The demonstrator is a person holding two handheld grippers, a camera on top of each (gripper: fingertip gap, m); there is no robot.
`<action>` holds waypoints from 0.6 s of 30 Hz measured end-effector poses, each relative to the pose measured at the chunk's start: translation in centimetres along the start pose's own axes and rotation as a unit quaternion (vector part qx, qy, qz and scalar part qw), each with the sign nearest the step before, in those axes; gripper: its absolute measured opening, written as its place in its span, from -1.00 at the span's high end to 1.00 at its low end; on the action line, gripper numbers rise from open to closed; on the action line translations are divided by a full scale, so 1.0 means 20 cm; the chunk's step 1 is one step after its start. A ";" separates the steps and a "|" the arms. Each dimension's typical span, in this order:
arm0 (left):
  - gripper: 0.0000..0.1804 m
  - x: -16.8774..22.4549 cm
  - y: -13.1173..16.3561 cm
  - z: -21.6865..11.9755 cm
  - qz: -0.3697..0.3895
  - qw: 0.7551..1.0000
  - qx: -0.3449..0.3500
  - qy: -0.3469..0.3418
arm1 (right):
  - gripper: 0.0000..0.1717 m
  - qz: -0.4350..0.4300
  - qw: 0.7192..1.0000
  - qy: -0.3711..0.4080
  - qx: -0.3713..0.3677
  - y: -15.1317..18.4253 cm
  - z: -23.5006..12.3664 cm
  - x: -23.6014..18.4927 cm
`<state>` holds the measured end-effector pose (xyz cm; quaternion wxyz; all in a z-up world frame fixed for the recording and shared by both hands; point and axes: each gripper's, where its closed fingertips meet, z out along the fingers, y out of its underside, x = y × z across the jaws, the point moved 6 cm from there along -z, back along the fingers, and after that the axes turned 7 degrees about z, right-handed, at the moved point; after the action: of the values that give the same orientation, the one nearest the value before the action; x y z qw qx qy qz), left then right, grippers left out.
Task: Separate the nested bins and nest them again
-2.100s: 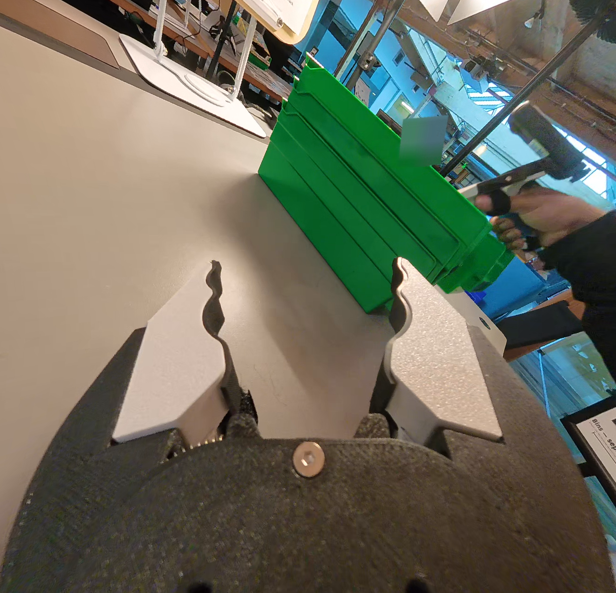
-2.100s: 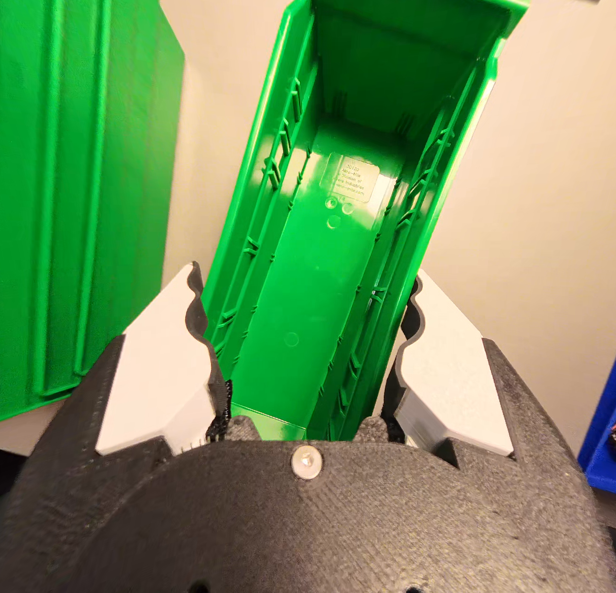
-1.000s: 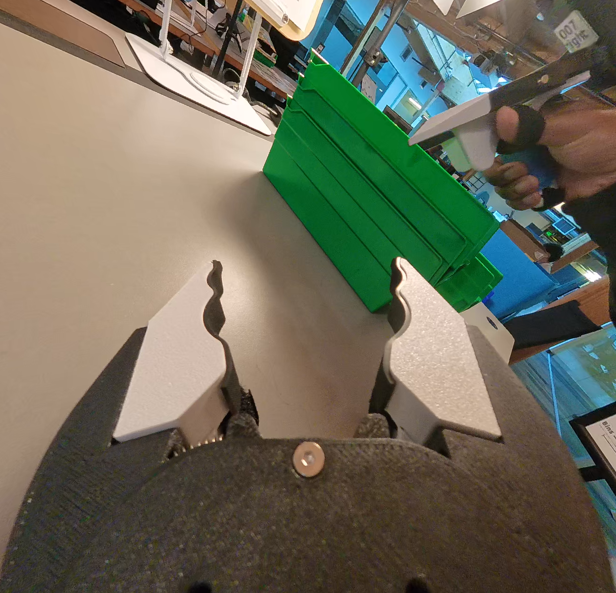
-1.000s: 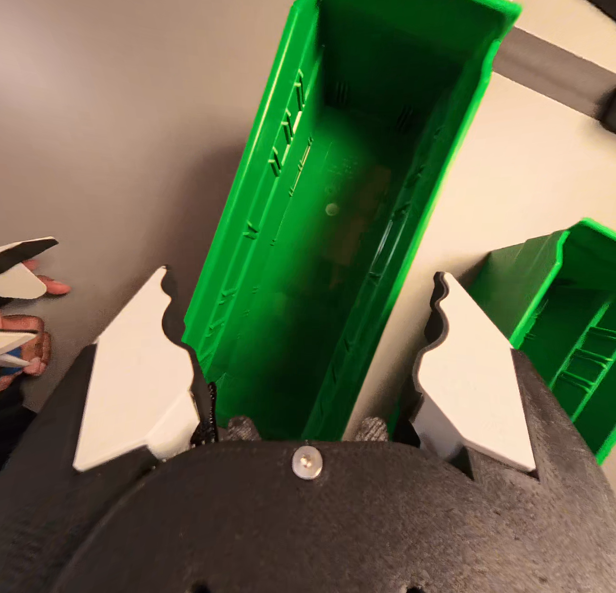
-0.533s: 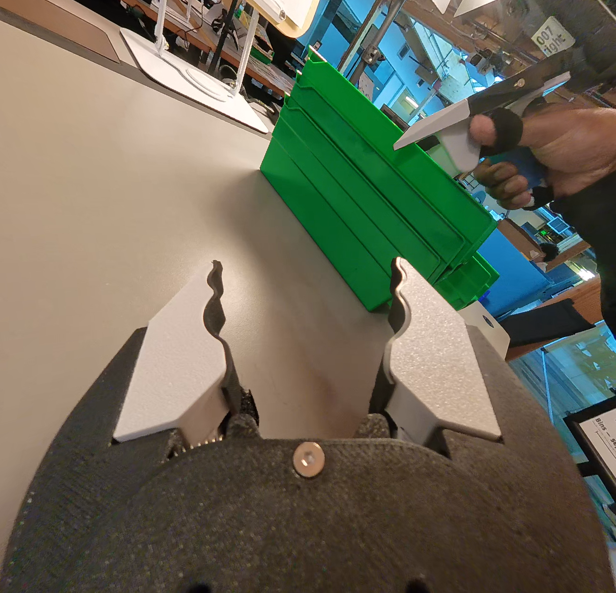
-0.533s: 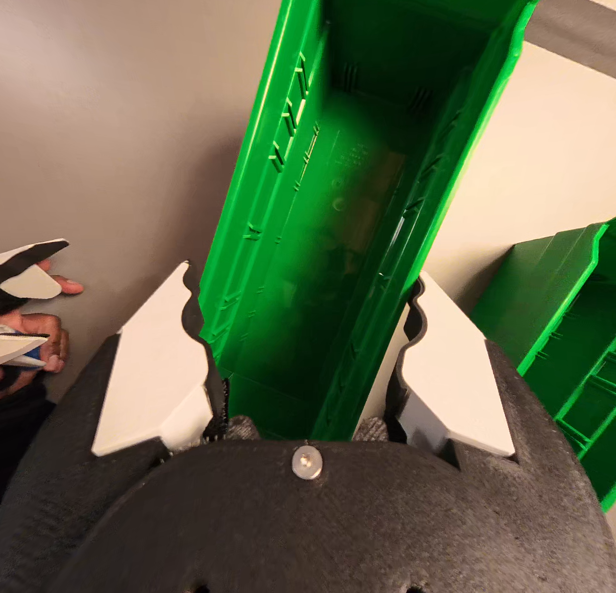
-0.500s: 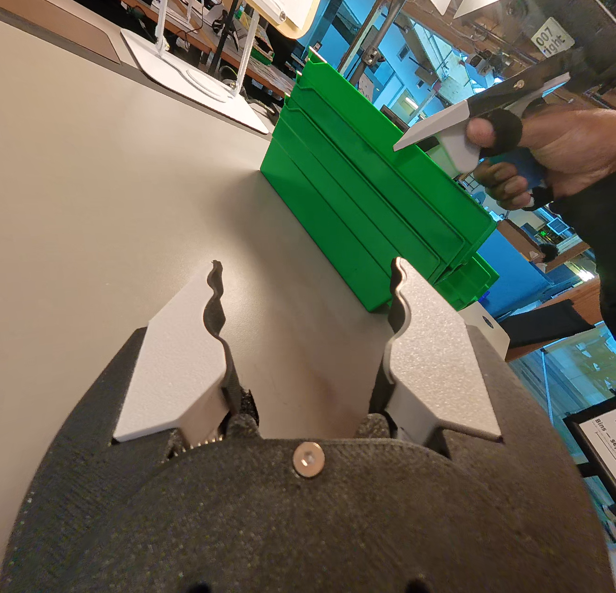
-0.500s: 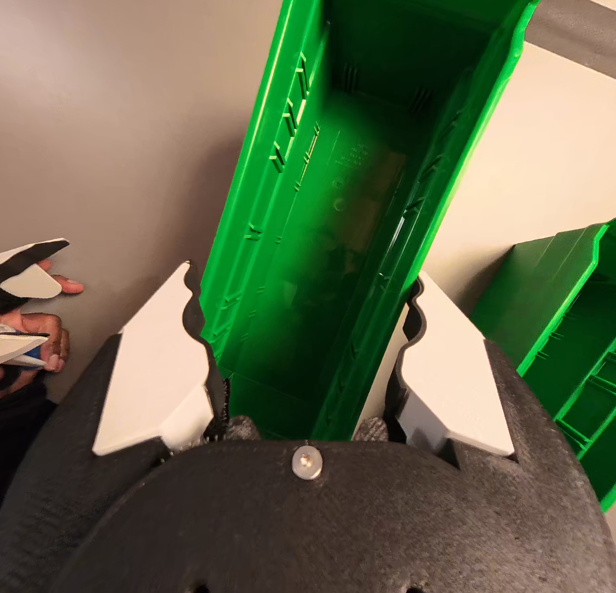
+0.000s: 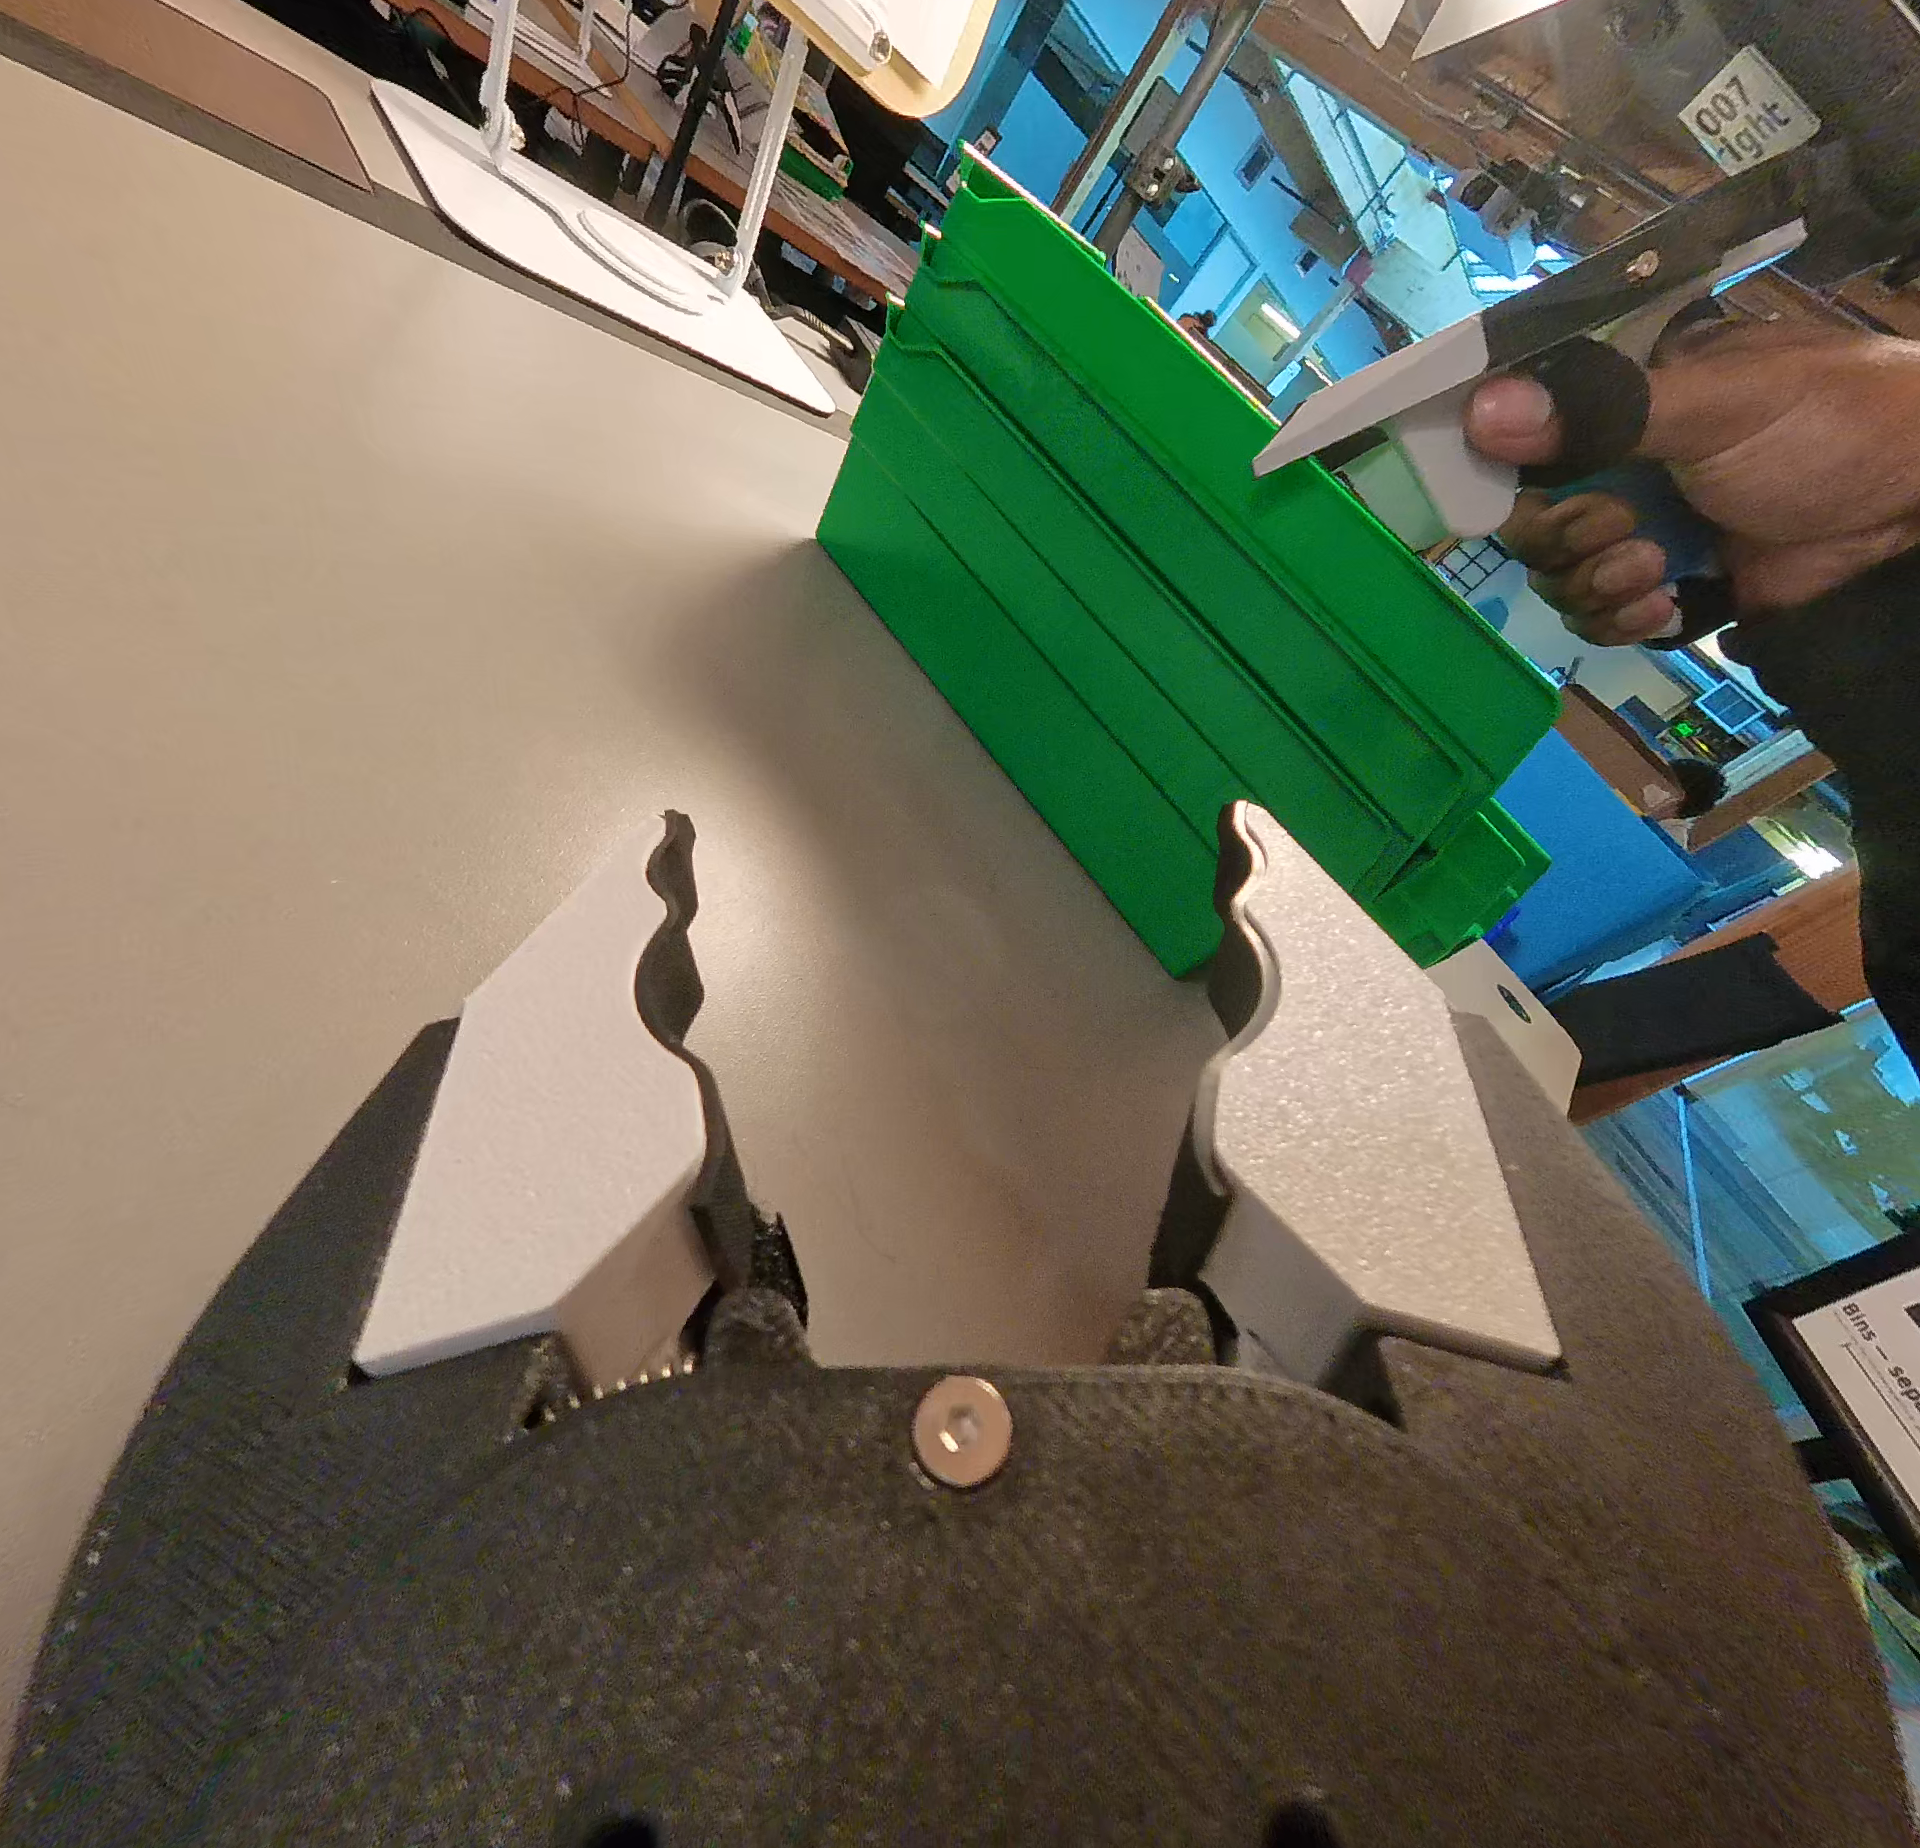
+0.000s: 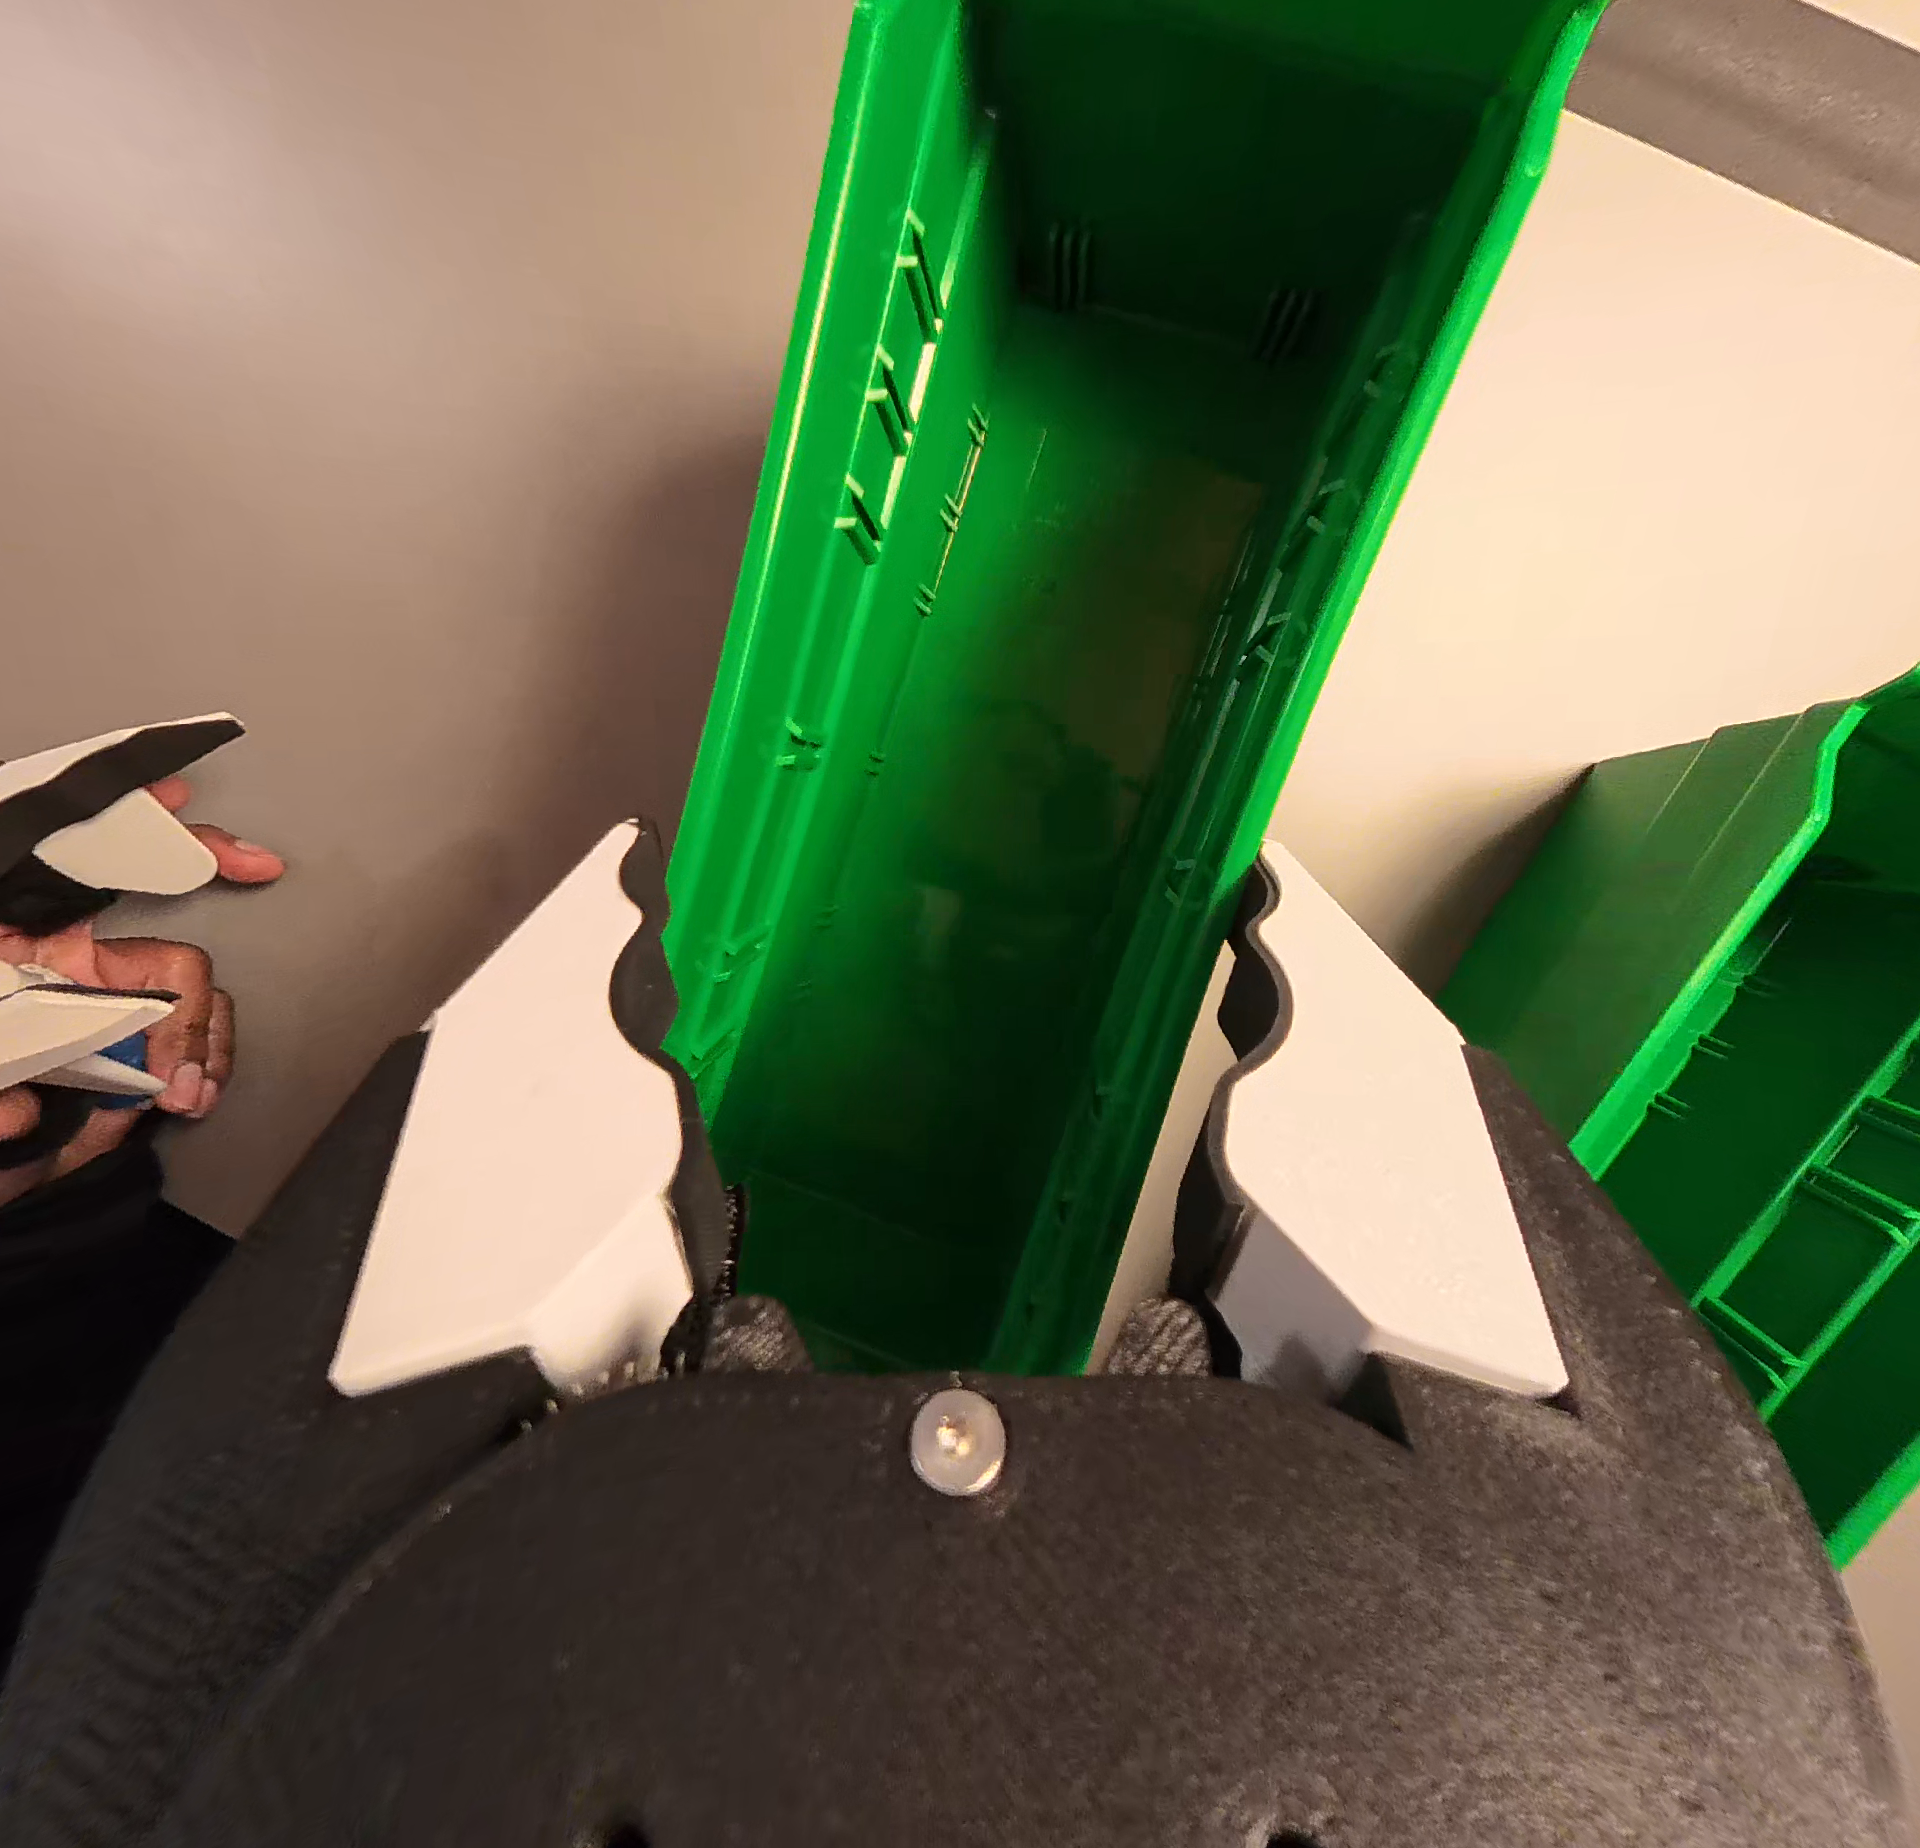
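Left wrist view: your left claw (image 9: 951,827) is released, nothing between its fingers, low over the grey bench (image 9: 312,572). The green bin (image 9: 1143,593) stands centre to upper right, its near corner just beside the right fingertip, a second green bin (image 9: 1475,884) behind it. Your right hand (image 9: 1714,489) with its claw is at upper right above the bins. White stand base (image 9: 582,229) upper left. Right wrist view: your right claw (image 10: 951,848) is clenched on the green bin (image 10: 1039,655), both pads pressing its long side walls, open top facing the camera, running from centre to top. Second green bin (image 10: 1766,1071) at right edge; left hand (image 10: 156,967) at left edge.
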<state>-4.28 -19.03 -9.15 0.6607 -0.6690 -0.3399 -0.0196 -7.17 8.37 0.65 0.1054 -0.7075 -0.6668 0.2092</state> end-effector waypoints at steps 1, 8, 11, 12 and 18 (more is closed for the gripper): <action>-0.10 0.00 0.00 0.00 0.000 1.000 0.000 0.000 | -0.26 0.000 1.000 -0.001 0.000 0.00 0.00 0.00; -0.10 0.00 0.00 0.00 0.000 1.000 -0.001 0.000 | -0.39 -0.006 1.000 0.010 -0.008 0.01 0.00 0.02; -0.10 0.00 0.00 0.00 0.001 1.000 0.001 0.000 | -0.48 -0.037 0.997 0.063 -0.004 0.00 -0.03 0.03; -0.10 0.00 0.00 0.00 0.001 1.000 0.002 0.000 | -0.50 -0.048 0.996 0.073 -0.011 0.01 -0.04 0.03; -0.10 0.00 0.00 0.00 0.002 1.000 0.002 0.000 | -0.65 -0.059 0.993 0.091 -0.045 0.04 0.03 0.02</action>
<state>-4.23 -19.09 -9.09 0.6625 -0.6680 -0.3386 -0.0177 -6.60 8.70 -0.29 0.1460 -0.6868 -0.7040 0.1069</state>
